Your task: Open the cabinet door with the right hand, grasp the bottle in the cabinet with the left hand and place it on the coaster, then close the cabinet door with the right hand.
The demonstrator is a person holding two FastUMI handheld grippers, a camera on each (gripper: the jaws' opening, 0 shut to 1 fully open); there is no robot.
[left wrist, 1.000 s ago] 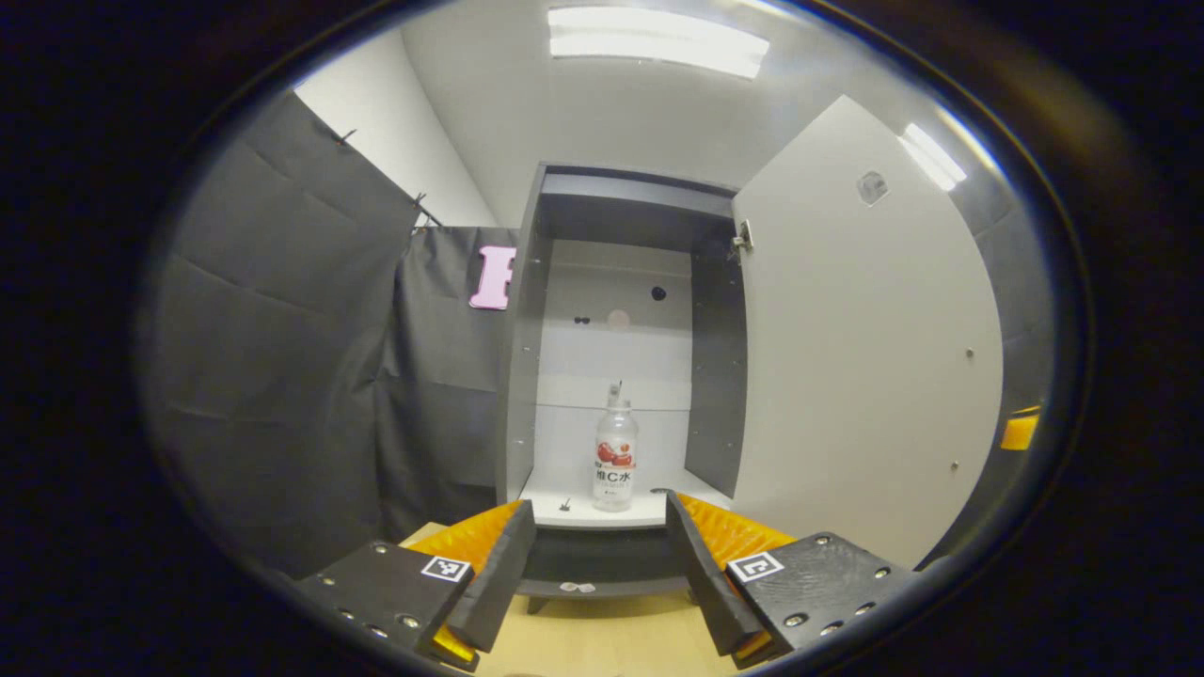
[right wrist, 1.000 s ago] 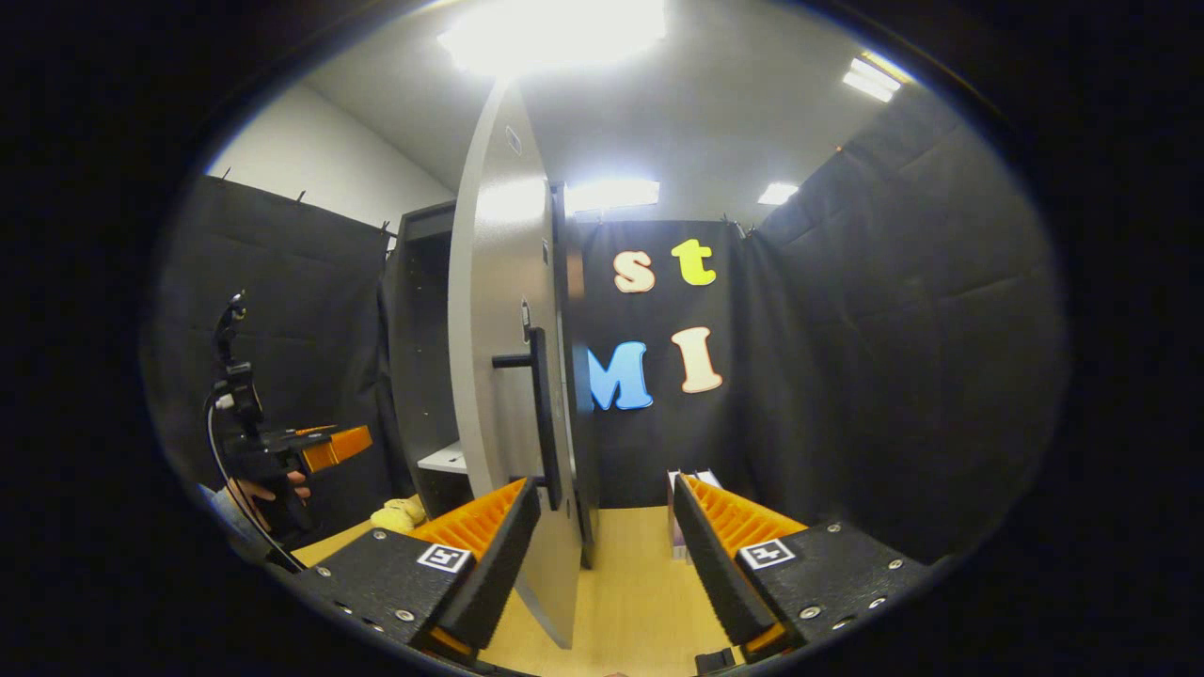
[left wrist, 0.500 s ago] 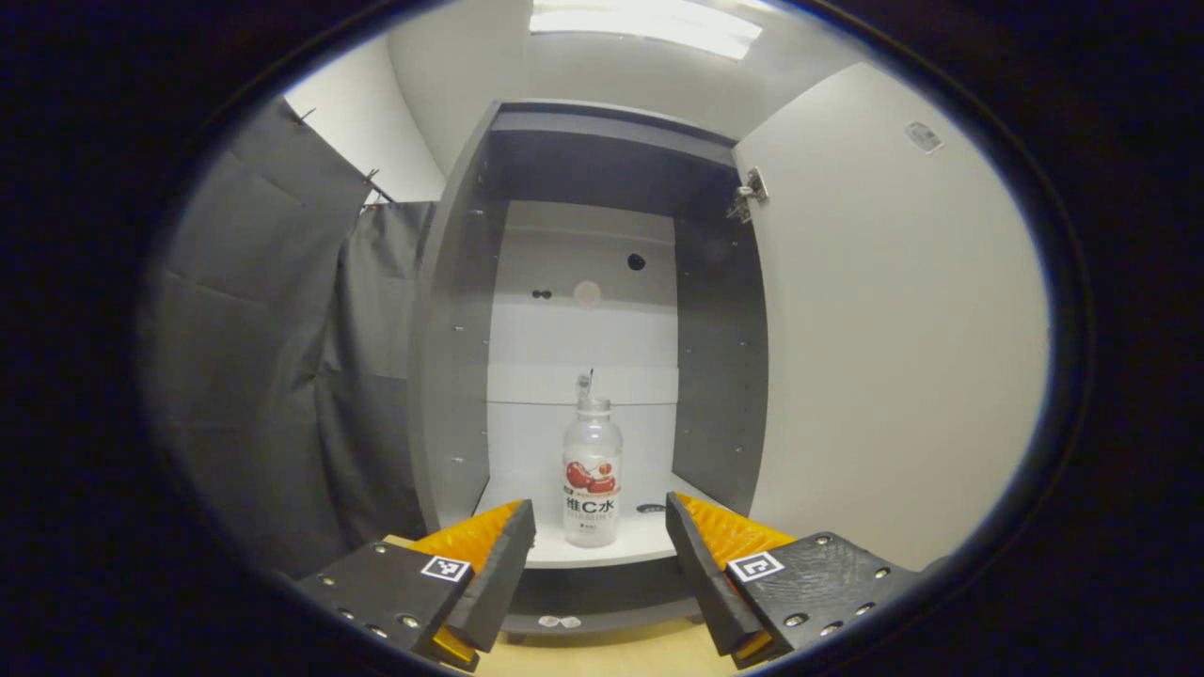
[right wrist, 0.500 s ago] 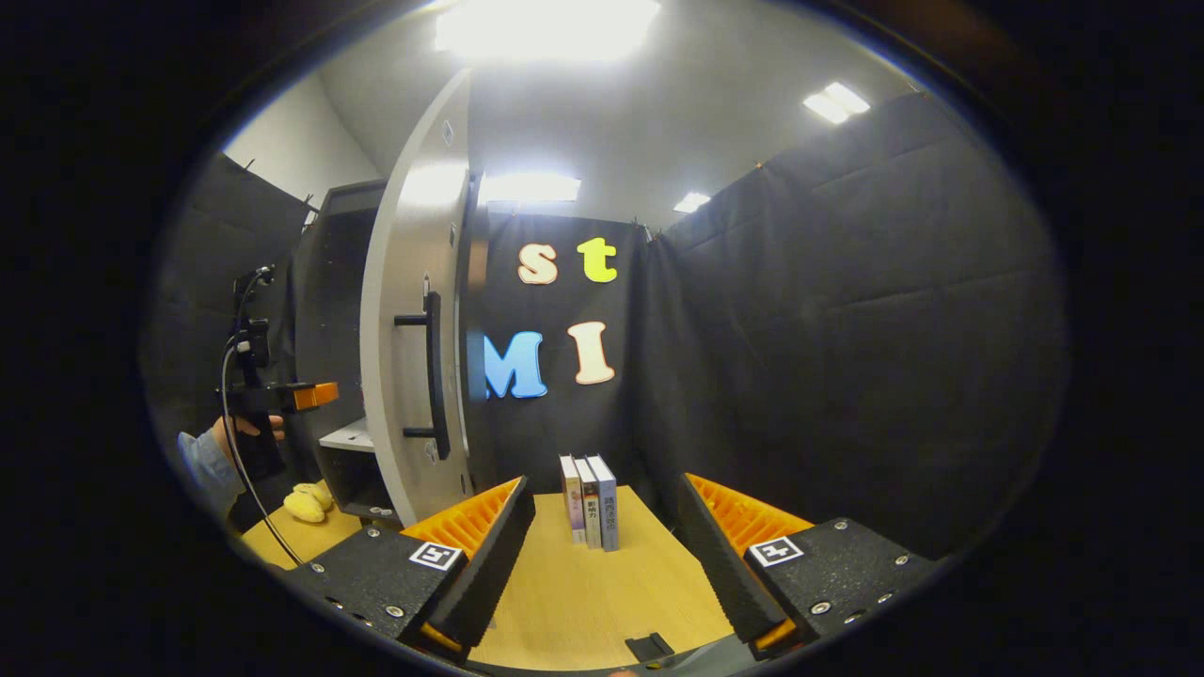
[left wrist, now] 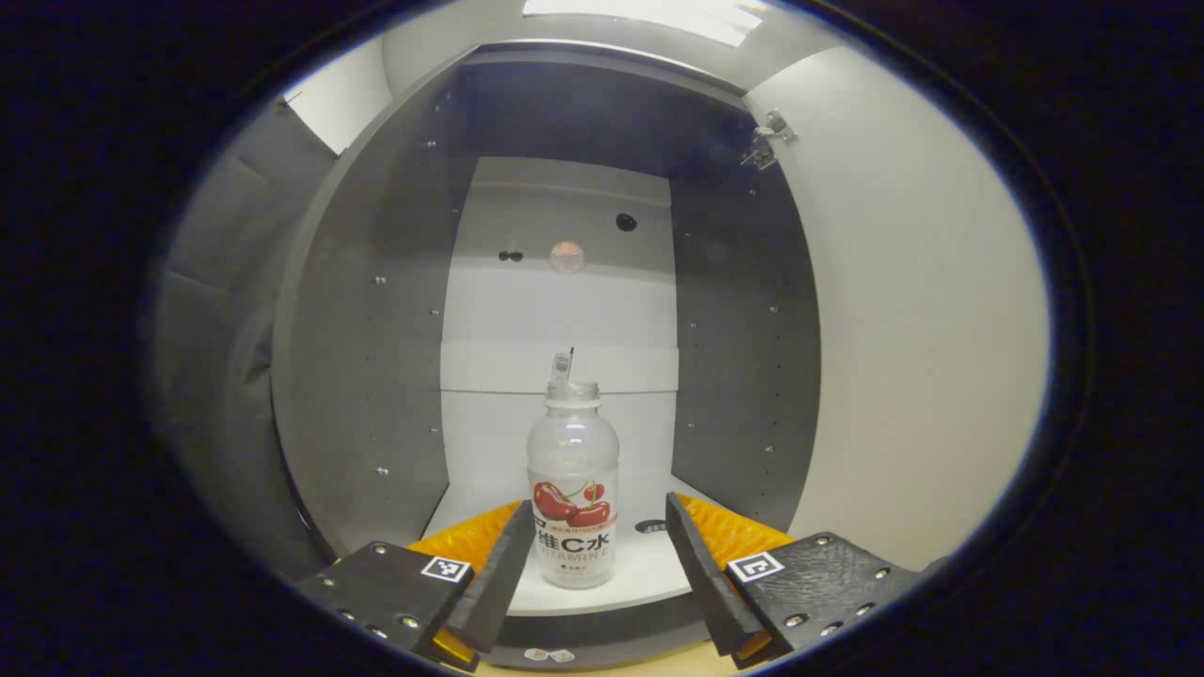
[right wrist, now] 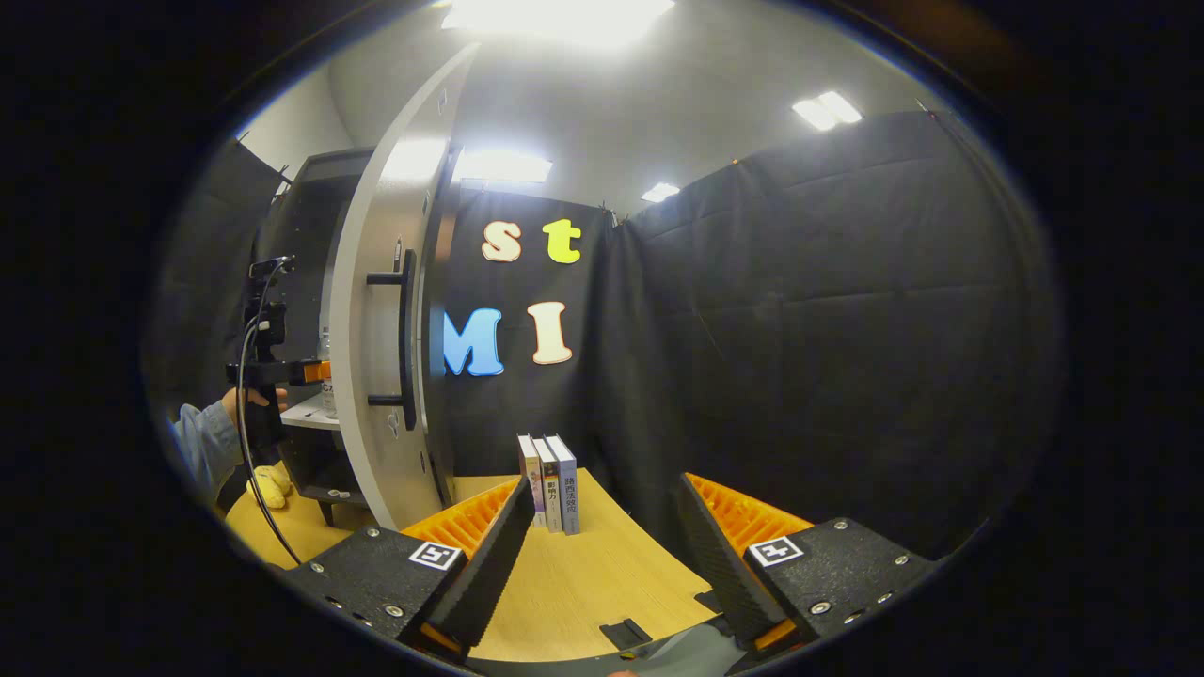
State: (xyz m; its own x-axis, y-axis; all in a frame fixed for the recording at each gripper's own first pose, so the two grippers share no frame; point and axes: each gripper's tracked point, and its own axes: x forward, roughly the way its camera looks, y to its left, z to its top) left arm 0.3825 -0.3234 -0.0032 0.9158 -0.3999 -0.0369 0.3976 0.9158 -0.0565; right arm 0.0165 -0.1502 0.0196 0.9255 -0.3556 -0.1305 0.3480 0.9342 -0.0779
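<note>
The cabinet stands on the bench with its inside open to the left gripper view. Its door is swung wide on the cabinet's right side, hinge at the top corner; in the right gripper view the door shows edge-on with a dark bar handle on its outer face. Three books stand upright on the bench just right of the cabinet, against the booth wall. A yellow soft thing lies on the bench by the cabinet's foot.

The bottle stands upright on the cabinet's white shelf, near the shelf's front edge, clear with a cherry label. The left claw is spread wide at the cabinet's mouth, one finger on each side of the bottle's lower part, neither pressing on it. From the right gripper view the left claw shows at the cabinet opening, held by a hand in a blue sleeve.

The right claw is spread wide and holds nothing, over the bench right of the cabinet.
</note>
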